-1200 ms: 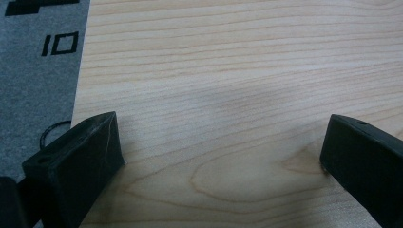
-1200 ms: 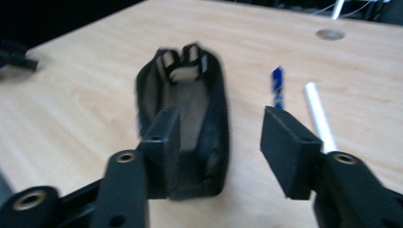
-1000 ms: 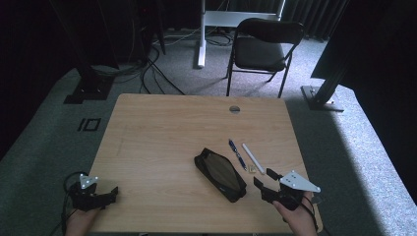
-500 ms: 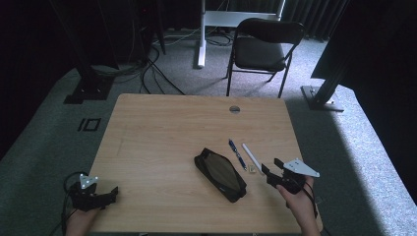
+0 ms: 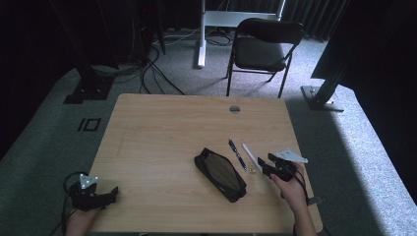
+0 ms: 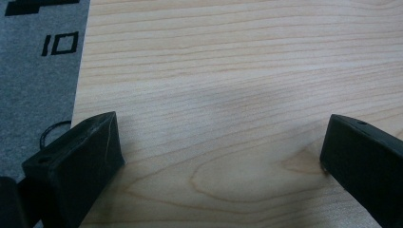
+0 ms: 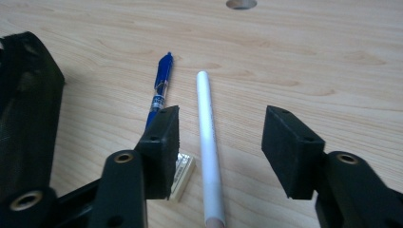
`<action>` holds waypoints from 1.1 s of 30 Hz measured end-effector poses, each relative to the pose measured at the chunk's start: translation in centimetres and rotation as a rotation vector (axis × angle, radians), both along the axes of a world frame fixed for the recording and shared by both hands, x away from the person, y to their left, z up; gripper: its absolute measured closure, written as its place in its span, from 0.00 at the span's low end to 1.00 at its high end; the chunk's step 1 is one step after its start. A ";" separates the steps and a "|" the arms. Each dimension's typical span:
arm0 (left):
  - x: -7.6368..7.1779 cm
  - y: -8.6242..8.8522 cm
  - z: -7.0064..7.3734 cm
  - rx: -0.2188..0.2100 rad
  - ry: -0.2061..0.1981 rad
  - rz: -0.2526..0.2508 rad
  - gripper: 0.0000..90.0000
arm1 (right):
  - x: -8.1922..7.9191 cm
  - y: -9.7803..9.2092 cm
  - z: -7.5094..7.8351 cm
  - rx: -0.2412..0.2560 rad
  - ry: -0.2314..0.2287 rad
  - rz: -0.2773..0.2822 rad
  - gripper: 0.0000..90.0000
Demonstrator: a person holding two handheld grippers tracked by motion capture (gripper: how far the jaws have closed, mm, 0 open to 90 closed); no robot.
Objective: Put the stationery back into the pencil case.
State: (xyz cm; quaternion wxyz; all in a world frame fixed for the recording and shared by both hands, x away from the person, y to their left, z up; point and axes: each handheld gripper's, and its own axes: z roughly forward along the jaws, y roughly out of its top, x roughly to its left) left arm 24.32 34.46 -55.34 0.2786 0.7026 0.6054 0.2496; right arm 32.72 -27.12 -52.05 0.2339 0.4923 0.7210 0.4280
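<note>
White pen lies on the table between the right gripper's 2 spread fingers, untouched. Blue pen and small eraser sit beyond its left finger. Left gripper gapes over bare wood.

Blue pen, white pen, black pouch.

Two black jaws of the right gripper stand apart over a wooden table. A white pen lies between them, touching neither. A blue pen lies beside it, partly behind one jaw. A small eraser sits by that jaw.
</note>
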 end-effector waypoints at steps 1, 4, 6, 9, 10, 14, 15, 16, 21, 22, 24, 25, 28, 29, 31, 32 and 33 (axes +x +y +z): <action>0.0 0.0 0.0 0.000 0.000 0.000 0.00 | 0.2 0.1 -0.1 0.000 0.006 0.004 0.55; 0.0 0.0 0.0 0.000 0.000 0.000 0.00 | 1.0 0.6 -0.5 -0.009 0.024 0.014 0.59; 0.0 0.0 0.0 0.000 0.000 0.000 0.00 | 1.5 0.9 -0.8 -0.014 0.036 0.015 0.61; 0.0 0.0 0.0 0.000 0.000 0.000 0.00 | 2.3 1.2 -1.2 -0.020 0.050 0.008 0.65; 0.0 0.0 0.0 0.000 0.000 0.000 0.00 | 2.5 1.2 -1.3 -0.026 0.053 0.004 0.65; 0.0 0.0 0.0 0.000 0.000 0.000 0.00 | 3.2 1.7 -1.6 -0.049 0.067 0.011 0.67; 0.0 0.0 0.0 0.000 0.000 0.000 0.00 | 3.4 1.9 -1.6 -0.063 0.069 0.017 0.67; 0.0 0.0 0.0 0.000 0.000 0.000 0.00 | 3.5 2.0 -1.7 -0.067 0.073 0.019 0.67; 0.0 0.0 0.0 0.000 0.000 0.000 0.00 | 4.2 2.0 -2.1 -0.084 0.094 0.014 0.68; 0.0 0.0 0.0 0.000 0.000 0.000 0.00 | 4.2 2.0 -2.2 -0.087 0.095 0.013 0.68; 0.0 0.0 0.0 0.000 0.000 0.000 0.00 | 4.3 2.0 -2.4 -0.095 0.103 0.018 0.69; 0.0 0.0 0.0 0.000 0.000 0.000 0.00 | 4.4 2.0 -2.5 -0.099 0.106 0.017 0.70; 0.0 0.0 0.0 0.000 0.000 0.000 0.00 | 4.4 1.9 -2.6 -0.098 0.115 0.019 0.70; 0.0 0.0 0.0 0.000 0.000 0.000 0.00 | 4.5 1.9 -2.7 -0.093 0.121 0.019 0.70; 0.0 0.0 0.0 0.000 0.000 0.000 0.00 | 4.5 1.8 -2.8 -0.095 0.126 0.019 0.70; 0.0 0.0 0.0 0.000 0.000 0.000 0.00 | 4.5 1.7 -2.9 -0.097 0.128 0.018 0.70; 0.0 0.0 0.0 0.000 0.000 0.000 0.00 | 4.5 1.6 -3.1 -0.104 0.133 0.015 0.71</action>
